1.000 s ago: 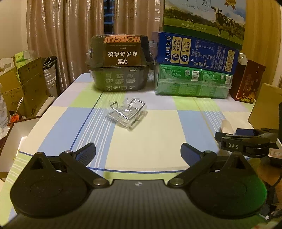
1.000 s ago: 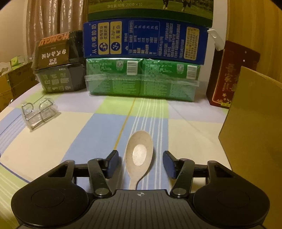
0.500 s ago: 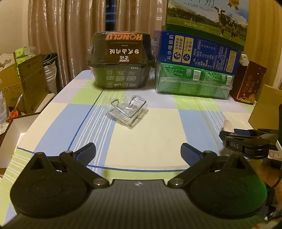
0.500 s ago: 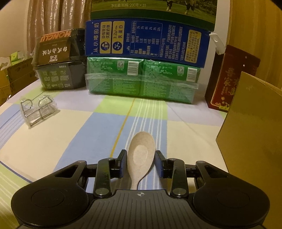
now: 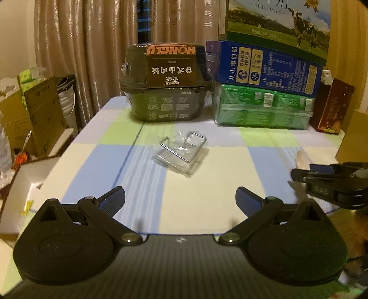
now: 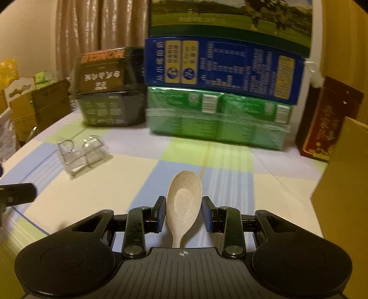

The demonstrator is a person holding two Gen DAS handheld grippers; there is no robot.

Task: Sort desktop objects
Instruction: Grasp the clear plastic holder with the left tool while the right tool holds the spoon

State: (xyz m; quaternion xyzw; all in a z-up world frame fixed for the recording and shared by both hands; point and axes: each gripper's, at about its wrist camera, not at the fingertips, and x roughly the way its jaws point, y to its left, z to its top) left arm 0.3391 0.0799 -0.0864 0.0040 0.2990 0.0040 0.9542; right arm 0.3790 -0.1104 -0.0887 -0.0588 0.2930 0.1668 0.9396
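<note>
A: Where does your spoon sit?

B: Between the pads of your right tool, bowl forward and facing up, handle running back under the tool body. The pads stand right at the sides of the bowl, closed on it. The bowl shows above the striped blue square of the table; whether it is lifted or resting there, I cannot tell.

A: And your left tool?

B: Your left tool is spread wide with nothing between its fingers. It hovers over the cream and blue squares near the table's front edge. In that view your right tool shows at the far right with the pale tip of the spoon poking past it.

A: What lies around?

B: A clear plastic holder with a wire frame lies on the table ahead of your left tool, well apart from the spoon. At the back stands a black lidded container marked HONGLU. Just beside it on the right is a green shrink-wrapped pack, with a blue carton on top and a milk box with a cow picture above that. A dark red box stands at the right end. A tan cardboard panel rises near your right tool.
</note>
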